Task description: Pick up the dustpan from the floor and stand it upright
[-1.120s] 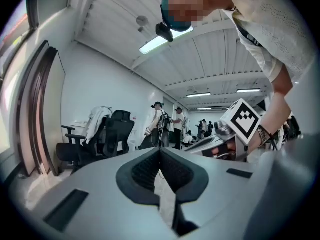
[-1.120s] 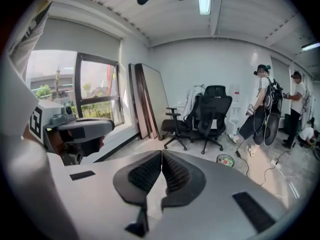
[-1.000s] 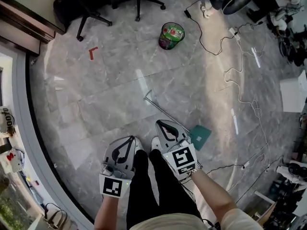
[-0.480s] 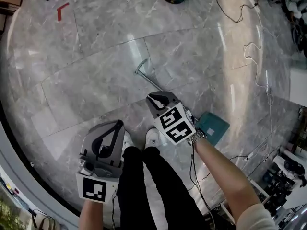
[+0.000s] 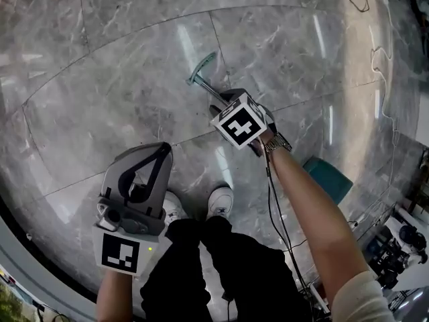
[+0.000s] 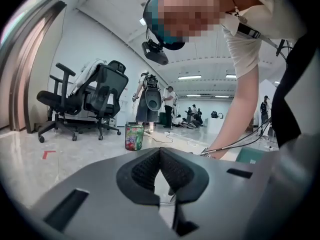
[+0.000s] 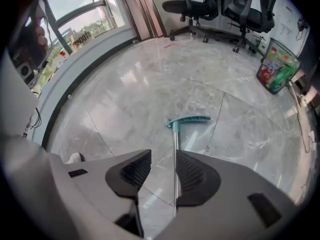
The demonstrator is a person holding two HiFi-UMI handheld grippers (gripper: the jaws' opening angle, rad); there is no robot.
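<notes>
The dustpan lies flat on the grey marble floor. Its teal pan (image 5: 328, 178) is at the right, partly behind my right forearm. A thin metal shaft (image 7: 175, 154) runs from it to a teal T-grip (image 7: 189, 120), also visible as the T-grip (image 5: 203, 66) in the head view. My right gripper (image 7: 162, 166) points steeply down over the shaft. Its jaws are opening, and the shaft runs between them close to the right pad. In the head view the marker cube covers the right gripper's (image 5: 228, 106) tips. My left gripper (image 5: 157, 154) hangs lower left, shut and holding nothing, with the left gripper (image 6: 160, 156) roughly level.
A green waste bin (image 7: 277, 66) and black office chairs (image 7: 220, 4) stand far off. Cables (image 5: 382, 39) trail along the right side of the floor. The person's white shoes (image 5: 220, 200) stand just behind the grippers. A curved window wall (image 7: 75, 59) bounds the left.
Both grippers have dropped toward the floor as the person bent down. The right gripper tipped downward over the metal shaft and its jaws went from shut to apart.
</notes>
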